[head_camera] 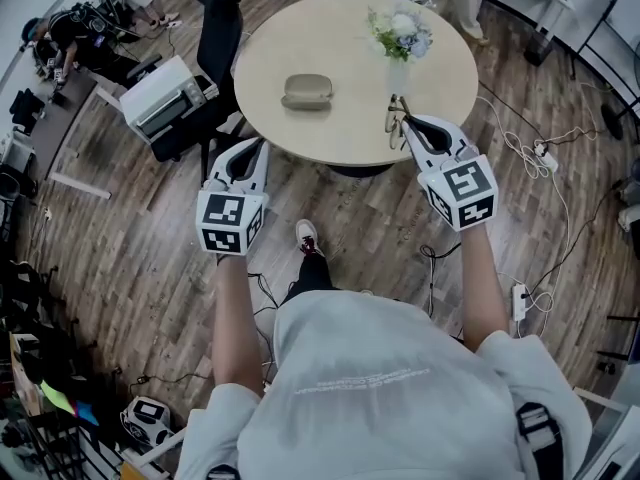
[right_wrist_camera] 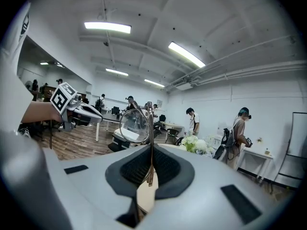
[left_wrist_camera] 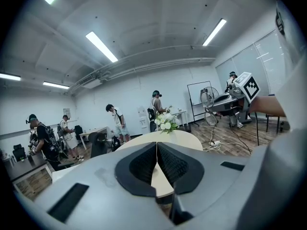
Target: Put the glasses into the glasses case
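Note:
The glasses case (head_camera: pixel 307 91) is olive-beige, lies closed on the round wooden table (head_camera: pixel 300 38) and sits left of centre. My right gripper (head_camera: pixel 404 122) hovers at the table's near right edge, shut on the thin-framed glasses (head_camera: pixel 394 117). In the right gripper view one temple is pinched between the pads and a round lens (right_wrist_camera: pixel 134 126) sticks up beyond the right gripper (right_wrist_camera: pixel 150 163). My left gripper (head_camera: pixel 246 151) hangs just off the table's near left edge, shut with nothing in it. In the left gripper view the left gripper (left_wrist_camera: pixel 156 151) has its pads together, and the case is hidden.
A vase of white flowers (head_camera: pixel 401 36) stands on the table just beyond the right gripper. A black office chair (head_camera: pixel 215 38) and a white box-like appliance (head_camera: pixel 165 93) sit left of the table. Cables and power strips (head_camera: pixel 535 153) trail over the floor at right. Several people stand in the room.

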Demonstrator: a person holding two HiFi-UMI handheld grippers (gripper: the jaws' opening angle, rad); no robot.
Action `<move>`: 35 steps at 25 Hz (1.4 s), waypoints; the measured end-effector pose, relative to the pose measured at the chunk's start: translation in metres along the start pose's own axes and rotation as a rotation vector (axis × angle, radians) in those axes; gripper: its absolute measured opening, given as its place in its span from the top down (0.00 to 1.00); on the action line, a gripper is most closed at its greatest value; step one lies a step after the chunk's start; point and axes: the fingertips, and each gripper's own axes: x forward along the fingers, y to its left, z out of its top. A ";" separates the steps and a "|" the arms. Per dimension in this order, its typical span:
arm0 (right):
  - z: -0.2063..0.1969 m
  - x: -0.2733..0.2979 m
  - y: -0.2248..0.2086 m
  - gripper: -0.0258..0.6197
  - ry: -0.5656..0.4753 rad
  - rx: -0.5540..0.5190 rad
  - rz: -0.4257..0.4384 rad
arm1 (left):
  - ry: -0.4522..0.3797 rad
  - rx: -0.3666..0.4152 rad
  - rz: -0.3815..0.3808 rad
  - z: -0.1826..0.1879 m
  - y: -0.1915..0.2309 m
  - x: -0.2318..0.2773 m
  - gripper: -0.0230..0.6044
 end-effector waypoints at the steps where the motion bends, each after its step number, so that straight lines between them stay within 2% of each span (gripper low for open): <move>1: 0.000 0.006 -0.002 0.95 0.003 -0.001 -0.002 | 0.000 -0.003 -0.003 -0.002 0.004 0.006 0.94; 6: 0.002 0.047 -0.014 0.95 0.022 -0.001 -0.015 | 0.002 -0.013 -0.027 -0.007 0.037 0.040 0.94; 21: 0.033 0.209 -0.045 0.95 0.087 -0.022 -0.074 | -0.008 -0.035 -0.109 -0.017 0.177 0.160 0.94; 28: 0.031 0.263 -0.056 0.95 0.159 -0.045 -0.096 | -0.014 -0.058 -0.157 -0.022 0.217 0.206 0.94; 35: 0.018 0.311 -0.049 0.95 0.243 -0.053 -0.065 | 0.016 -0.092 -0.199 -0.045 0.243 0.235 0.94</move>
